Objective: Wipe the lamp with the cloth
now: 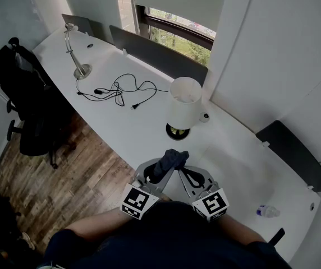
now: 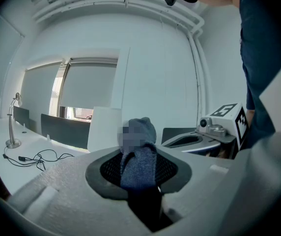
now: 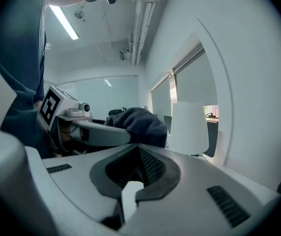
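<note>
While the left tongs [image 2: 139, 167] grip the dark cloth [image 1: 170, 159] just short of the lamp [image 1: 184, 101] and the right tongs [image 3: 136, 169] sit closed and empty, wiping looks unstarted, so the cloth must next reach the shade.

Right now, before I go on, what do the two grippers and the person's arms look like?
Left gripper and right gripper match: light grey moulded bodies tapering to two jaws lined with dark ribbed pads. Each carries a white cube printed with black square markers, and a small camera sits by the cube. No cables show. The person wears a dark blue top.
</note>
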### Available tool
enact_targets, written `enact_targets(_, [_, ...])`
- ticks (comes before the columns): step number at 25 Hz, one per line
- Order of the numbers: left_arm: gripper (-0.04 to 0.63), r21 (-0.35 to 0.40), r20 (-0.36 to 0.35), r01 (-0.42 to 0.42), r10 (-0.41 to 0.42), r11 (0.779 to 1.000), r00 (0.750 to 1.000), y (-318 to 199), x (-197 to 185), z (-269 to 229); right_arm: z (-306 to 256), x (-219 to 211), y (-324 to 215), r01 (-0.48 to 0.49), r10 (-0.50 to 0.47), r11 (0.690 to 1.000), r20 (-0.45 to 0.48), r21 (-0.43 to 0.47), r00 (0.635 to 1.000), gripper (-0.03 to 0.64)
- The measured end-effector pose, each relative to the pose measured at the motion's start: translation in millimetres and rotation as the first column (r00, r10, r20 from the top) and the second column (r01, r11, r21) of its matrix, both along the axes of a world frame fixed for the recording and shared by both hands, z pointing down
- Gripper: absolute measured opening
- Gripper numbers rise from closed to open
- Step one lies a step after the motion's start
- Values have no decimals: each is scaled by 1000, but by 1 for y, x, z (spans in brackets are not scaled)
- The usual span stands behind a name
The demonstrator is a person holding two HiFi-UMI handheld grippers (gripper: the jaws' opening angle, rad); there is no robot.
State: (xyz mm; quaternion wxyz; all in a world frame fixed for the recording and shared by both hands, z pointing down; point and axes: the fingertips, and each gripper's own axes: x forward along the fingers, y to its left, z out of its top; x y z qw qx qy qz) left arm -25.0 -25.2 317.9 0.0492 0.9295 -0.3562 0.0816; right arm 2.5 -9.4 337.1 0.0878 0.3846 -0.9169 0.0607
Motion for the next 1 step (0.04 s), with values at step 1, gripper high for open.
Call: enact_targets(1, [117, 0, 1, -1, 1, 1000, 1000, -1, 1, 0, 0, 0, -1, -1, 1, 1000, 1, -1, 1000, 8])
